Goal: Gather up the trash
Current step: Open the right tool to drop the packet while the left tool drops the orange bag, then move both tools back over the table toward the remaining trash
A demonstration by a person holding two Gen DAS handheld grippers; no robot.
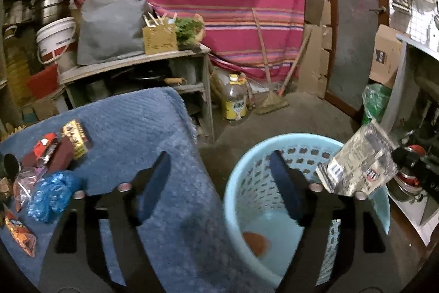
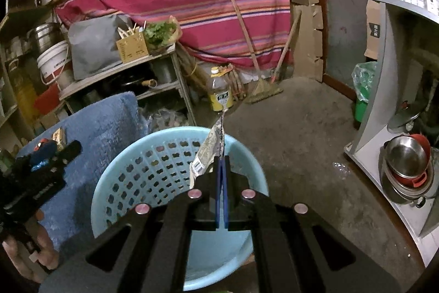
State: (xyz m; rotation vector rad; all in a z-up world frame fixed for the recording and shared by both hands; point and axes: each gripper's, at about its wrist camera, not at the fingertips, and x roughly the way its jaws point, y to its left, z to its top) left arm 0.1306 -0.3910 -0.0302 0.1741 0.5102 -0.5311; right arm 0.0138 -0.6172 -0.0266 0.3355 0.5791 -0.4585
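A light blue perforated basket (image 1: 241,177) (image 2: 131,172) stands on the floor beside a blue towel-covered surface (image 1: 131,128) (image 2: 104,117). An orange piece of trash (image 1: 255,240) lies in the basket's bottom. My right gripper (image 2: 221,159) is shut on a silvery printed wrapper (image 2: 211,147) and holds it over the basket; the wrapper also shows in the left wrist view (image 1: 362,164). My left gripper (image 1: 219,158) is open and empty, over the towel's edge and the basket's rim. Several wrappers (image 1: 63,144) and a crumpled blue plastic piece (image 1: 52,194) lie on the towel at the left.
A wooden shelf (image 1: 137,65) with a grey bag, box and greens stands behind. A yellow-labelled oil bottle (image 1: 234,100) and a broom (image 1: 271,100) stand by the striped cloth. A grey cabinet (image 2: 384,100) with metal bowls (image 2: 406,166) is at the right.
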